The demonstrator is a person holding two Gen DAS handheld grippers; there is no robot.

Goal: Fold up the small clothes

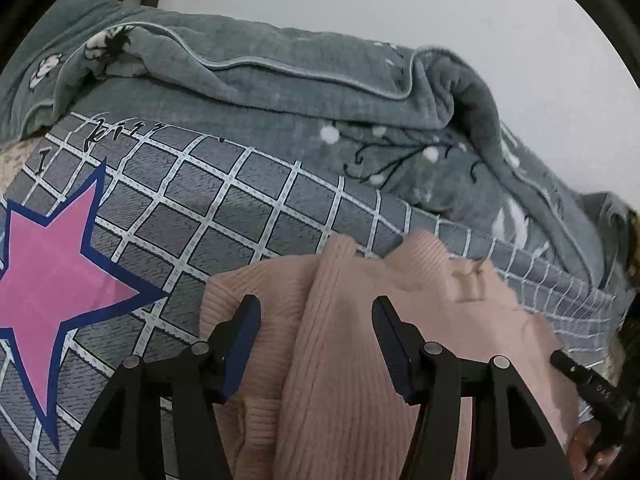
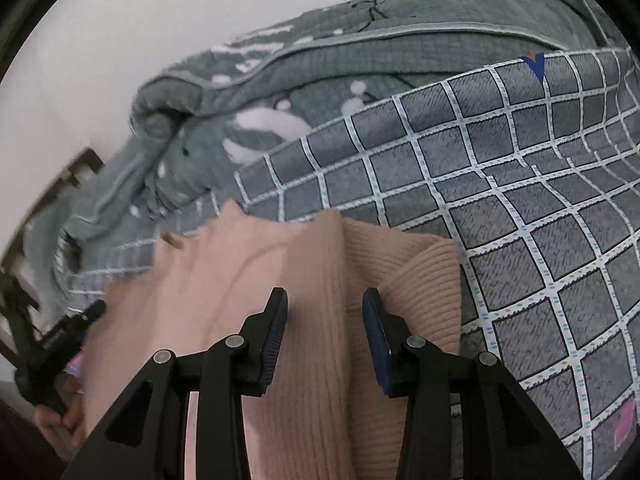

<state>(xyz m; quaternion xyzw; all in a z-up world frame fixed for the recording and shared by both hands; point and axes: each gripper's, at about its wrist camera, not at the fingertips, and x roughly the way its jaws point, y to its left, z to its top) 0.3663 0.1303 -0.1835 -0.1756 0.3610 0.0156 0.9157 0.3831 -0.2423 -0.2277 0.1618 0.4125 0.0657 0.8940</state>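
Bed surface: a grey bedsheet with a white grid print and a pink star edged in blue [image 1: 168, 216] lies to the left; a rumpled grey-green fleece blanket with white dots [image 1: 304, 96] is heaped behind it.
Left gripper: the black two-finger left gripper with blue pads [image 1: 316, 340] stands wide apart, holding nothing, its fingers either side of a raised fold.
Garment: the soft pink rib-knit sweater [image 1: 344, 320] lies bunched on the sheet under both tools, partly doubled over itself.
Right gripper: the black two-finger right gripper with blue pads [image 2: 325, 338] is parted more narrowly and is also empty, straddling a ridge of knit.
Handling: it looks light, limp and stretchy, not fragile; the ribbing should give the pads good friction, but it will sag and drag.
Where to grip: likely a doubled edge or the thick ribbed hem [image 2: 424, 280], pinching through both layers, not a single loose ply.
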